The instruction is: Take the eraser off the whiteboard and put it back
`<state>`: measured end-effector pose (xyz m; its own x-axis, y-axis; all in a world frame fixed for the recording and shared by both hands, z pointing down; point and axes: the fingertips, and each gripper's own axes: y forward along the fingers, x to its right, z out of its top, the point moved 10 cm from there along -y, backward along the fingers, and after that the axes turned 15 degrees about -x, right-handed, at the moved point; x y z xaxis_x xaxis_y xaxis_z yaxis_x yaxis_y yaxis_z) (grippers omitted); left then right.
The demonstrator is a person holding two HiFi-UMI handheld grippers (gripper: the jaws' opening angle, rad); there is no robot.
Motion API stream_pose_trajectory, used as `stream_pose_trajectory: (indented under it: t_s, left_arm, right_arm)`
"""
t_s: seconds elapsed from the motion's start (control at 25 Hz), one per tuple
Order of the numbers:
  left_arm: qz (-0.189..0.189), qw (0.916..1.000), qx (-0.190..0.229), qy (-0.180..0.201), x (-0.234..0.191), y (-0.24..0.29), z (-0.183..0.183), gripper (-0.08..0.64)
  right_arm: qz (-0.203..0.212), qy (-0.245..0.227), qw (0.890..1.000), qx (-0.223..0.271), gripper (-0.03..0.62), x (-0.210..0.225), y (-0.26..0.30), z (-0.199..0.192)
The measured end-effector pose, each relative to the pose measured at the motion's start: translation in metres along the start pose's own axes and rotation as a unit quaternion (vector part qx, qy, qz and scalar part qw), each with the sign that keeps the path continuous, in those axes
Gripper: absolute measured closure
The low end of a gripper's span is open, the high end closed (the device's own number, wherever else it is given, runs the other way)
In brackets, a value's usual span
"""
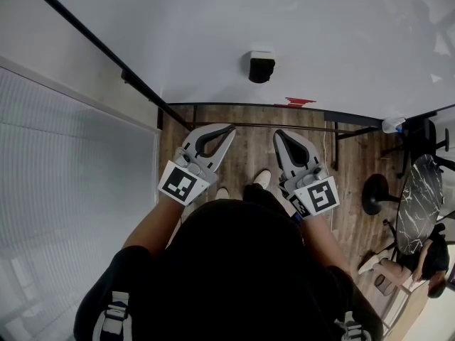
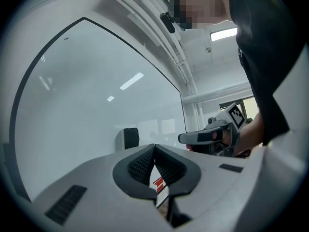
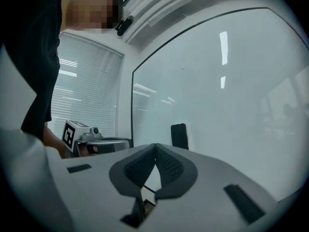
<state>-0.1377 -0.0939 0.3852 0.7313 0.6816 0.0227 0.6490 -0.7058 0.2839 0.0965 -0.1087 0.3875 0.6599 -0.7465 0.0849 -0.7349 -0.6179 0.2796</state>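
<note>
A black eraser (image 1: 261, 67) clings to the whiteboard (image 1: 213, 27), a little above the board's lower frame. It shows as a dark block (image 2: 130, 138) in the left gripper view and again as the eraser (image 3: 179, 136) in the right gripper view. My left gripper (image 1: 230, 128) and right gripper (image 1: 278, 133) hang side by side below the eraser, both pointing level at the board. Each is shut with its jaw tips touching and nothing between them. Neither touches the eraser or the board.
A window blind (image 1: 64, 190) fills the left side. A wooden floor (image 1: 249, 148) lies below the board, with a red mark (image 1: 295, 102) near its frame. At the right stand a round marble-topped table (image 1: 418, 201) and a black stool base (image 1: 375, 193).
</note>
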Motion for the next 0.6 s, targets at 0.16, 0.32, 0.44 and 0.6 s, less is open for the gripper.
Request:
stream_pose_trajectory:
  t_s: [0.16, 0.32, 0.44, 0.6]
  left_arm:
    - [0.0, 1.0, -0.002, -0.001, 0.0022, 0.0003, -0.0014, 0.555]
    - [0.0, 1.0, -0.004, -0.001, 0.0031, 0.0017, -0.0019, 0.555]
    - [0.0, 1.0, -0.003, 0.0, 0.0053, 0.0024, -0.0012, 0.555]
    - [0.001, 1.0, -0.007, -0.002, 0.0093, 0.0042, -0.0006, 0.555]
  right_arm:
    - [0.002, 0.0, 1.0, 0.0, 0.589, -0.0001, -0.0002, -0.0002]
    - [0.003, -0.001, 1.0, -0.001, 0.589, 0.0001, 0.0, -0.0004]
    - [0.002, -0.001, 1.0, -0.002, 0.589, 0.0002, -0.0019, -0.0002]
    - [0.002, 0.0, 1.0, -0.003, 0.589, 0.0025, -0.0055, -0.0022]
